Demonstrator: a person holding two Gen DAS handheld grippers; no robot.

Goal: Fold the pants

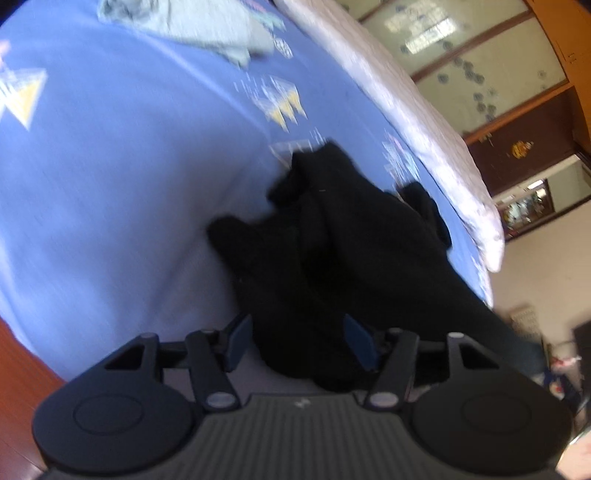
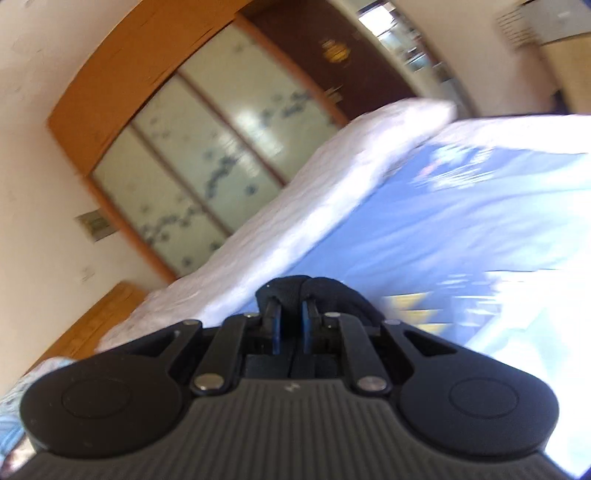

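Note:
The black pants [image 1: 351, 236] hang bunched over the blue bedsheet [image 1: 129, 177] in the left wrist view. My left gripper [image 1: 301, 343] has its jaws wide apart, with black cloth lying between the blue pads [image 1: 238, 341]; the pads do not press it. My right gripper [image 2: 291, 317] is shut on a fold of the black pants [image 2: 317, 291], held above the blue sheet [image 2: 461, 229]. Both views are motion-blurred.
A light grey-green garment [image 1: 192, 26] lies crumpled at the far side of the sheet. A white quilt [image 1: 406, 118] runs along the bed's edge, also in the right wrist view [image 2: 314, 192]. A wooden wardrobe with glass doors [image 2: 207, 155] stands behind the bed.

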